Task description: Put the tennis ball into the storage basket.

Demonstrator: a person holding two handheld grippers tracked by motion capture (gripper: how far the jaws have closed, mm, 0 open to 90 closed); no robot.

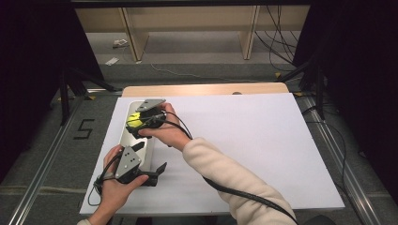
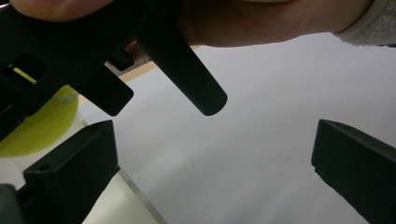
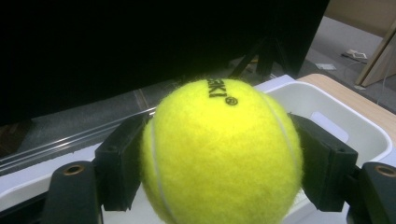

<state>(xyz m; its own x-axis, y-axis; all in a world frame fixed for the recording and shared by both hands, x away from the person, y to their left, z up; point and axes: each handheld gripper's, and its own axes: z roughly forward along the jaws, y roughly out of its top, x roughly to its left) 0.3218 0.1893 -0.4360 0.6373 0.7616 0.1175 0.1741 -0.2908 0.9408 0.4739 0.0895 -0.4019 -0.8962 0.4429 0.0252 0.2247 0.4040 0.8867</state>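
1. Your right gripper (image 3: 219,154) is clamped on the tennis ball (image 3: 224,149). In the right gripper view the two black jaws press on opposite sides of the ball at about its widest part.

2. The ball sits over the far end of the white tray (image 3: 327,116) at the left side of the table (image 1: 244,140). Whether it rests on the tray floor or hangs just above it cannot be told. In the high view the ball (image 1: 134,121) shows as a yellow patch under your right hand (image 1: 164,129).

3. Your left gripper (image 2: 212,154) stands with its jaws wide apart and nothing between them. In the high view it lies at the near end of the tray, well short of the ball.

4. Handling, as judged: the ball is light and springy, and its felt cover gives the pads good friction. It is not fragile. A hard squeeze will dent it, and it will push back.

5. Hold point, as judged: keep the pads across the middle, as now. A grip above or below the middle risks the ball squirting out, since the surface curves away from the pads.

6. Risk, as judged: once released the ball will roll or bounce, so let it go low inside the tray walls.
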